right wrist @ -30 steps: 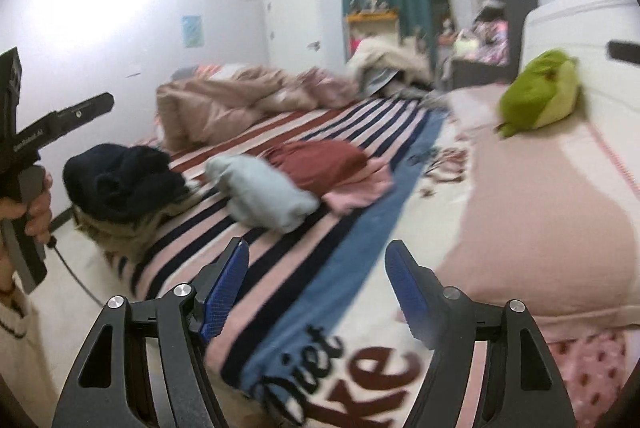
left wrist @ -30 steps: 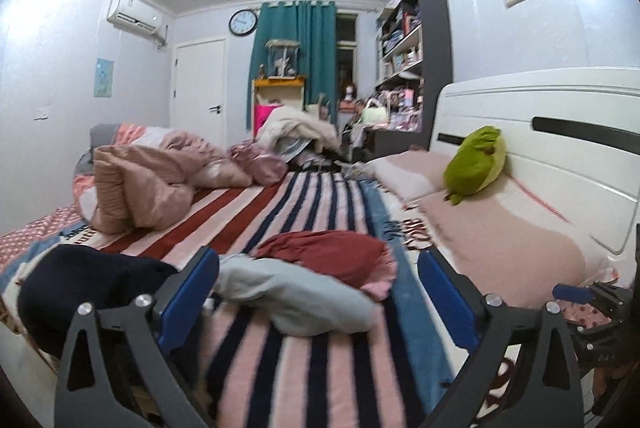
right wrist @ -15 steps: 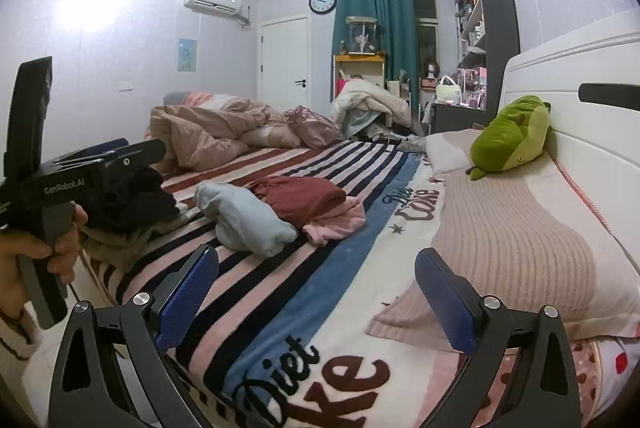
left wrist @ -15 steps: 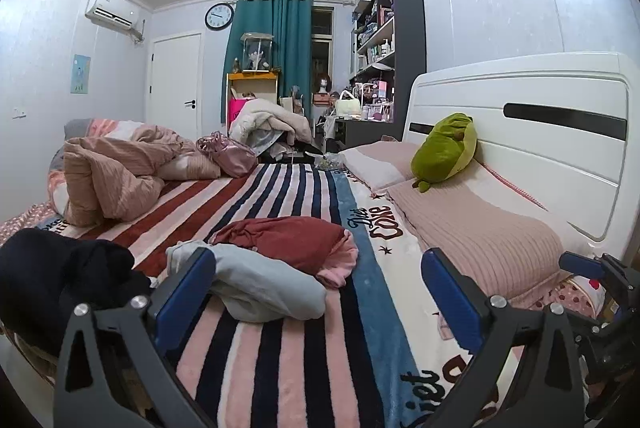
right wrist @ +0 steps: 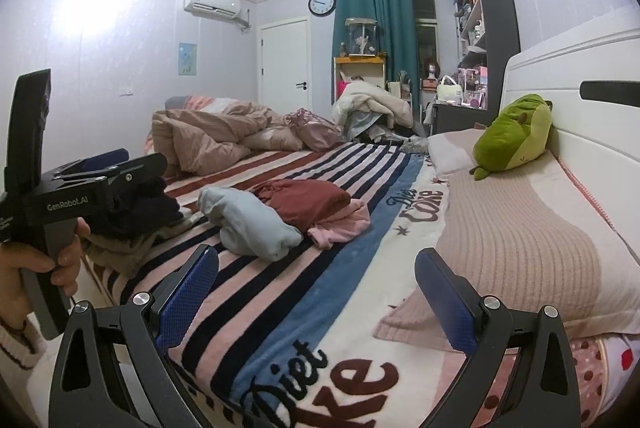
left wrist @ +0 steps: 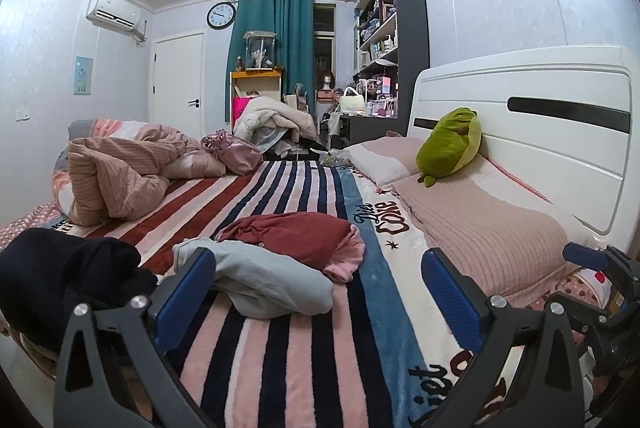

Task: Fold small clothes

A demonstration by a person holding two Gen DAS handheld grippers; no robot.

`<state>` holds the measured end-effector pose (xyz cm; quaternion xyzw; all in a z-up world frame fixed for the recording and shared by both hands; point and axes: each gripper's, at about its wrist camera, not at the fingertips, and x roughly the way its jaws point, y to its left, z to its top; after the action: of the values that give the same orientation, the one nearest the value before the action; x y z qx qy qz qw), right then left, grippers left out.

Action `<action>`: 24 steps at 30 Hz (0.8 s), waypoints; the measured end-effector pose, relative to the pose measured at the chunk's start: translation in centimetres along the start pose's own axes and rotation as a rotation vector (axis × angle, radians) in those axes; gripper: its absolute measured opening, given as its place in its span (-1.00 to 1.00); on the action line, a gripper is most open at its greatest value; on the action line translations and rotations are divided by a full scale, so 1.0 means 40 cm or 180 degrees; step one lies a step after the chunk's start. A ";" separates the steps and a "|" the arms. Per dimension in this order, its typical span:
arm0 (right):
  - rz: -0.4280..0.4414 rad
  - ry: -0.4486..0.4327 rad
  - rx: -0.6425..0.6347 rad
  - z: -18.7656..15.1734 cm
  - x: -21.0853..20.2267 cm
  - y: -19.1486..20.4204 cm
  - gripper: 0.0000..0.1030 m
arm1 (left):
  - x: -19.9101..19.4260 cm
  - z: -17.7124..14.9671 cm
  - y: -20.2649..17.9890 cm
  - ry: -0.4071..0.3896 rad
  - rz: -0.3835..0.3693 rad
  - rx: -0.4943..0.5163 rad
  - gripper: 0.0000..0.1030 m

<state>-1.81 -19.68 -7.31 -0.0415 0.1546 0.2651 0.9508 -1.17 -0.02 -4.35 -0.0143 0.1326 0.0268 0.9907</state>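
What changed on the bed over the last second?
Only the grippers moved: both drew back and levelled out, widening the view. The left gripper and right gripper stay open and empty. The grey garment, red garment and dark pile lie unmoved.

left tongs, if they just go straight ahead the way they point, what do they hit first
Most likely the light grey garment, which lies crumpled on the striped blanket just ahead of the open left tongs. The dark red garment sits right behind it. Depth is hard to judge in this fisheye view.
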 end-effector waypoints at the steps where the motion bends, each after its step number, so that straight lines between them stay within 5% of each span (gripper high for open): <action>1: 0.0004 -0.0003 -0.0002 0.001 -0.001 0.001 0.91 | 0.000 0.000 0.002 0.0000 -0.0004 -0.0006 0.97; 24: -0.0002 -0.0087 0.0022 0.016 -0.011 0.004 0.91 | -0.006 -0.003 0.003 -0.0053 0.0113 -0.0039 0.98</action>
<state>-2.09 -19.64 -6.55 -0.0346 0.1425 0.2648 0.9531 -1.44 0.10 -4.41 -0.0177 0.1244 0.0453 0.9910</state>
